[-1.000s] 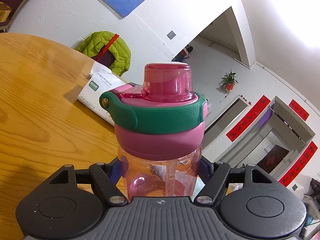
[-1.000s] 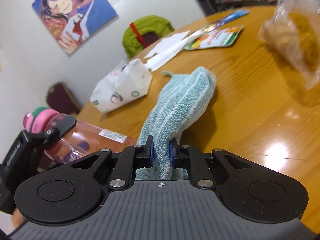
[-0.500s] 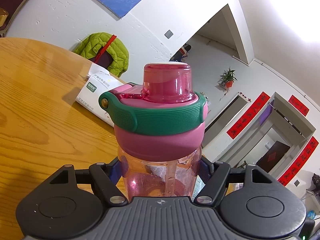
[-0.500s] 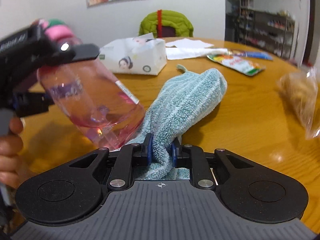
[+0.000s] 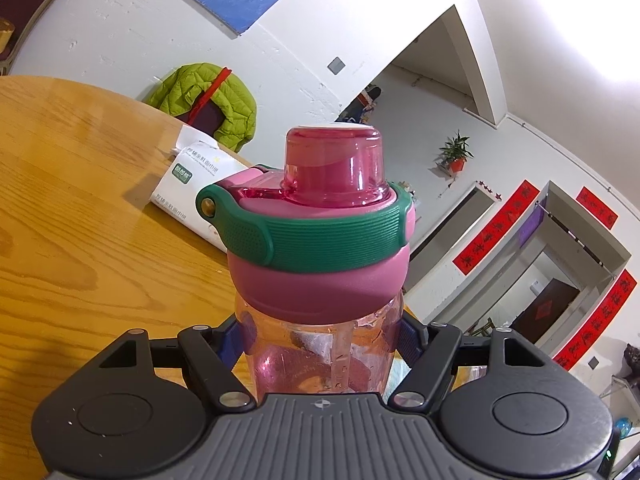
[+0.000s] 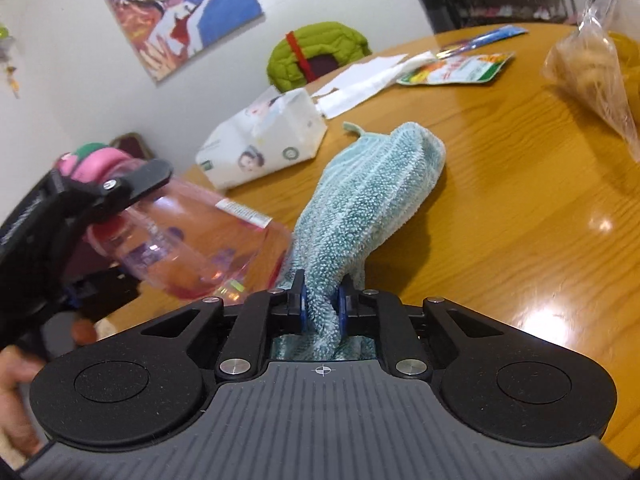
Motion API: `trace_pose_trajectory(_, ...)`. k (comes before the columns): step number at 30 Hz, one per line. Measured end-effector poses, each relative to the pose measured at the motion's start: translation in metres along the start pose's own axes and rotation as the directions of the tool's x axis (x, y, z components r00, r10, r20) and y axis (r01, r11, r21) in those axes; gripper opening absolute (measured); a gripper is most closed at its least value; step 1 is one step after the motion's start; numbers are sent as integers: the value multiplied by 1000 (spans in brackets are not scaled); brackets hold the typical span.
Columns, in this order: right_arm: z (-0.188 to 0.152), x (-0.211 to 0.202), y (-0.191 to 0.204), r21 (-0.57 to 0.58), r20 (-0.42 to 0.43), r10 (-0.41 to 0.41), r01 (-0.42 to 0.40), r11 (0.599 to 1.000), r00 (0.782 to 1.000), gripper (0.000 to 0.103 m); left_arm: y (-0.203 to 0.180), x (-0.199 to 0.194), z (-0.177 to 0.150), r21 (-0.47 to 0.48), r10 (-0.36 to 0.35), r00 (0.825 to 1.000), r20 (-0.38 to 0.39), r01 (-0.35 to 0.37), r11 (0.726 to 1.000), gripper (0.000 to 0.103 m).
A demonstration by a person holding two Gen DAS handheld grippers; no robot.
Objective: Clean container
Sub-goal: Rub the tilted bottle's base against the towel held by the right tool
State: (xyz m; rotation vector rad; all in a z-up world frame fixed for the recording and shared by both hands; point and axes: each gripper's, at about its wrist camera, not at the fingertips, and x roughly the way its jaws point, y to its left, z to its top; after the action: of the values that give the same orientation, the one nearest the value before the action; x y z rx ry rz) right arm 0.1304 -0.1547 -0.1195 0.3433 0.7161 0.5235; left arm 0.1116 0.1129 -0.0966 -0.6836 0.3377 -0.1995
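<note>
The round wooden desk (image 6: 520,208) carries everything, and the pink bottle (image 5: 320,280) serves as the landmark. It is clear pink plastic with a pink lid, a green ribbed band and a domed cap. The left gripper (image 5: 322,344) has its fingers (image 5: 236,344) clamped on the bottle's body just below the lid, one on each side. In the right wrist view the bottle (image 6: 200,248) hangs tilted above the desk, base toward the camera, a white label on its side.

Just right of the bottle's base lies the teal cloth (image 6: 372,200), a ribbed towel whose far end rests on the desk. The right gripper (image 6: 322,304) has its fingers (image 6: 300,304) pinched together on the near end of the cloth; they have just been closing tighter on it. Cloth and bottle base sit so close here that whether they touch cannot be told.

Beyond the bottle stands a white tissue pack (image 6: 264,144), and behind that a green jacket (image 6: 316,52) drapes a chair.

Only the right wrist view shows the cloth, a clear plastic bag (image 6: 592,60) far right of the bottle, a colourful packet (image 6: 456,68), and part of a hand (image 6: 16,364) under the left gripper. Only the left wrist view shows the lid close up, a doorway with red banners (image 5: 492,236) and a potted plant (image 5: 456,156).
</note>
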Motion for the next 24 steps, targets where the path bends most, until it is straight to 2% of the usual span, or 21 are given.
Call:
trace_pose_trajectory(3,-17,-15,19,-146,-18,29,-32,989,999,13,1,-4,3,3,3,1000,-5,-3,1000,71)
trace_pose_trajectory(7,-37,-35,46,-292,-74,88,-106,951,993,13,2,-3,4,21,2,1000,-6,-2,1000,71)
trace_pose_trajectory(10,-43,-40,59,-370,-69,31,-55,927,997,13,5,-3,5,26,2,1000,-6,-2,1000,71)
trace_pose_trajectory(14,-17,-22,42,-307,-9,-77,70,949,997,13,8,1,-1,26,-3,1000,-1,3,1000,71)
trace_pose_trajectory(17,2,-8,26,-257,68,-183,194,947,981,13,7,2,-1,23,-4,1000,-2,4,1000,71)
trace_pose_trajectory(19,13,0,15,-196,73,-187,198,960,980,13,9,3,0,23,-3,1000,-4,3,1000,71)
trace_pose_trajectory(21,16,7,10,-150,54,-154,161,976,987,13,7,3,0,24,-3,1000,-4,3,1000,71)
trace_pose_trajectory(24,3,11,23,-243,46,-131,138,960,990,13,6,4,0,28,-3,1000,-5,3,1000,71)
